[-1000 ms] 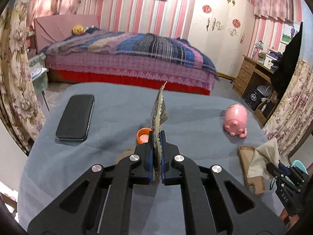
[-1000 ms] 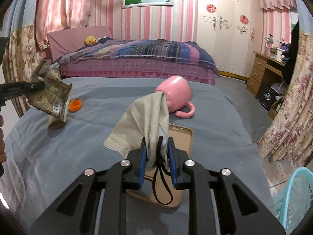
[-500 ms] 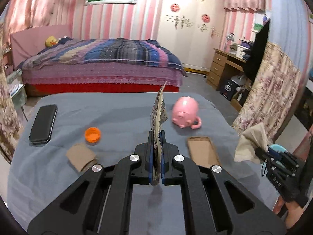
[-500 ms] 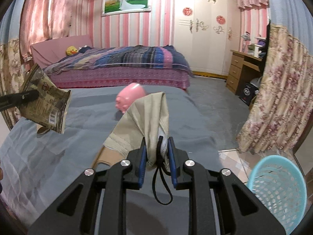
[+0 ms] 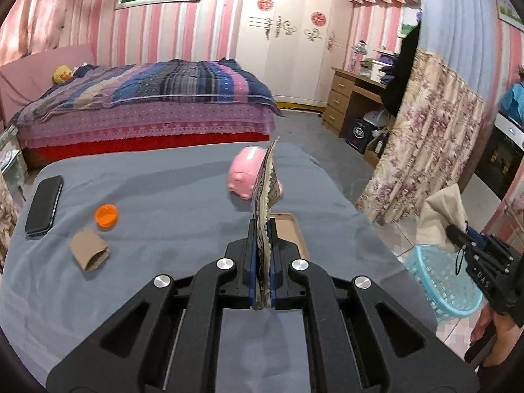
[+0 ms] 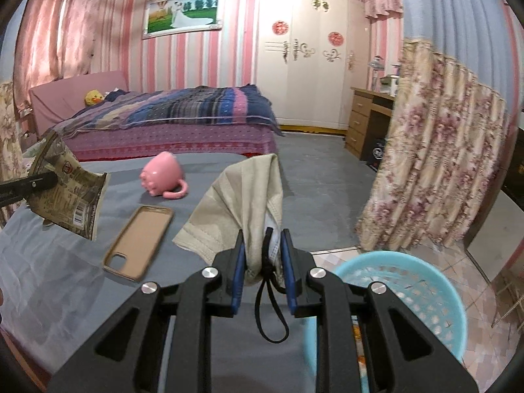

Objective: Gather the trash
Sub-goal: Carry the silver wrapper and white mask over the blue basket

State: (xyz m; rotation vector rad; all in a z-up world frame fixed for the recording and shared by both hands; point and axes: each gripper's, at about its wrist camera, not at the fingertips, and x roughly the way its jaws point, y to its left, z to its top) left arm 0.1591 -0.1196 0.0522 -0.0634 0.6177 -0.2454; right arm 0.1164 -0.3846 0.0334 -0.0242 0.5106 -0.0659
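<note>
My left gripper (image 5: pixel 262 229) is shut on a flat printed wrapper (image 5: pixel 266 183), seen edge-on and standing upright above the grey table (image 5: pixel 170 209). From the right wrist view the same wrapper (image 6: pixel 70 193) hangs at the left, pinched in the left gripper. My right gripper (image 6: pixel 262 239) is shut on a beige face mask (image 6: pixel 242 193) whose black ear loop (image 6: pixel 271 314) dangles below. It hovers at the table's right edge, beside a light blue basket (image 6: pixel 422 285) on the floor. That basket (image 5: pixel 439 281) also shows under the right gripper (image 5: pixel 453 232) in the left wrist view.
On the table lie a cardboard tube (image 5: pixel 89 250), an orange cap (image 5: pixel 106 216), a black phone (image 5: pixel 44 206), a tan phone case (image 6: pixel 139 242) and a pink pig mug (image 6: pixel 162 175). A floral curtain (image 6: pixel 435 170) hangs at the right; a bed (image 6: pixel 183 121) stands behind.
Both grippers have swung to the right along the table, keeping their loads. The blue basket has come into view below the right gripper, and the phone case now lies left of it.
</note>
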